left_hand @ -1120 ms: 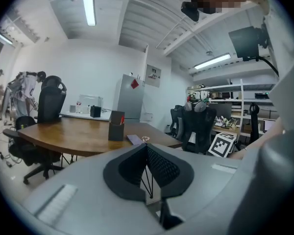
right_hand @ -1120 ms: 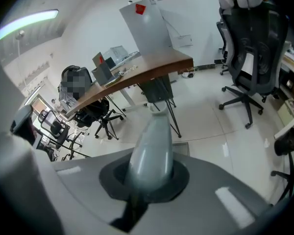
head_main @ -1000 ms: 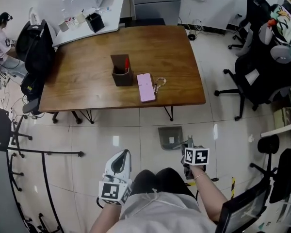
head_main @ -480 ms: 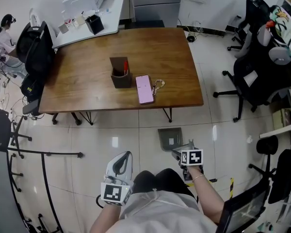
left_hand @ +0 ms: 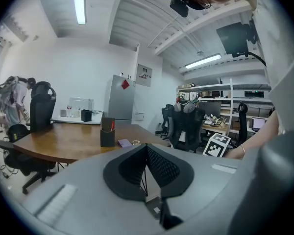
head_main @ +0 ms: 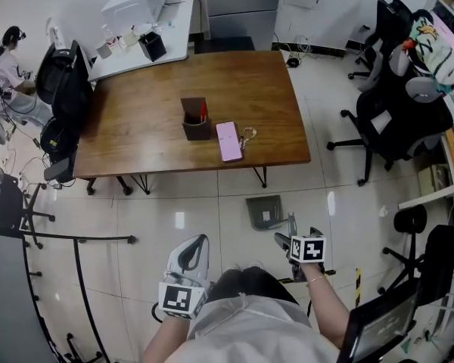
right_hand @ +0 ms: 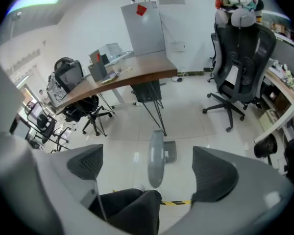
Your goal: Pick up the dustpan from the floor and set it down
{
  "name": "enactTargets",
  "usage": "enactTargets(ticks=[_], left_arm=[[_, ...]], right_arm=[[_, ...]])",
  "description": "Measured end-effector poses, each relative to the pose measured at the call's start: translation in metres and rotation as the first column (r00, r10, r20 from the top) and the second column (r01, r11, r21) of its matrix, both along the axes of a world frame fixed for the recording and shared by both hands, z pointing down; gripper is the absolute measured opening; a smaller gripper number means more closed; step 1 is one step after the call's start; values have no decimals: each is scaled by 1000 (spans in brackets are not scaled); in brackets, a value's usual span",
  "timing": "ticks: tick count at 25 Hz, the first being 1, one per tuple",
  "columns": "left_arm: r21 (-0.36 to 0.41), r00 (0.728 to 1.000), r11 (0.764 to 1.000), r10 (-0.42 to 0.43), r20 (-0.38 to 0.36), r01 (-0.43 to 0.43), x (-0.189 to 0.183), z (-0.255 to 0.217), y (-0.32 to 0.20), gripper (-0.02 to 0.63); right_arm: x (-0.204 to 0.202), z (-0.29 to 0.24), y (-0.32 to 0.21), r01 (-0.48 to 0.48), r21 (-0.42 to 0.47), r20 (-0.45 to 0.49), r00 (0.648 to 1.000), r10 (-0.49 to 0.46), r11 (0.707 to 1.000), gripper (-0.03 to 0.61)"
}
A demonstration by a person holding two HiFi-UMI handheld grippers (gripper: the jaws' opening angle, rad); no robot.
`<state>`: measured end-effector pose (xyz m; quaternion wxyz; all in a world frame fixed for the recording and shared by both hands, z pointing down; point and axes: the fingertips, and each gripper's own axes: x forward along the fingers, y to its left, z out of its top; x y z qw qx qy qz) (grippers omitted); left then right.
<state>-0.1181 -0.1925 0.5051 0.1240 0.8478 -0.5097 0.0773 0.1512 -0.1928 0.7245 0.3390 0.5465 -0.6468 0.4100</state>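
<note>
The grey dustpan point(head_main: 263, 212) rests on the white tiled floor in front of the table, with its long handle point(head_main: 290, 224) standing up. In the right gripper view the dustpan point(right_hand: 169, 151) lies below and its handle point(right_hand: 155, 158) rises between the two pads without touching either. My right gripper point(head_main: 296, 237) hangs just above the handle's top, its jaws opening wide and empty. My left gripper point(head_main: 195, 245) is held at the left by my body, shut, with its pads point(left_hand: 147, 153) pressed together on nothing.
A wooden table point(head_main: 151, 127) carries a pen holder point(head_main: 197, 123), a pink phone point(head_main: 228, 141) and keys point(head_main: 247, 135). Black office chairs point(head_main: 393, 112) stand at the right. Yellow-black tape point(head_main: 356, 278) marks the floor. My dark trouser leg point(right_hand: 132, 209) is under the right gripper.
The right gripper, shut at the handle a second ago, has spread its jaws, let the handle go and lifted. The left gripper has risen a little too.
</note>
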Motion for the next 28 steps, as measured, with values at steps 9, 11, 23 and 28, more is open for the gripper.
enactTargets(ticks=[9,11,23,28], left_arm=[[42,998,998,44,-40,-43,-1,-42,28,12],[63,998,997,43,-44,-40,4,-53,42,12],[45,992,998,-47,-117,52,65,-71,181,12],[92,993,995,-27,-113,38,90,-96,213,12]], right_arm=[[-24,-152,17,138,359,-132,987,-97,923,2],[-25,-180,28,195,430,-170,976,-133,882,2],[-42,-316,157,272,796,-95,939,-331,541,2],[-52,-344,214,256,873,-64,904,-423,415,2]])
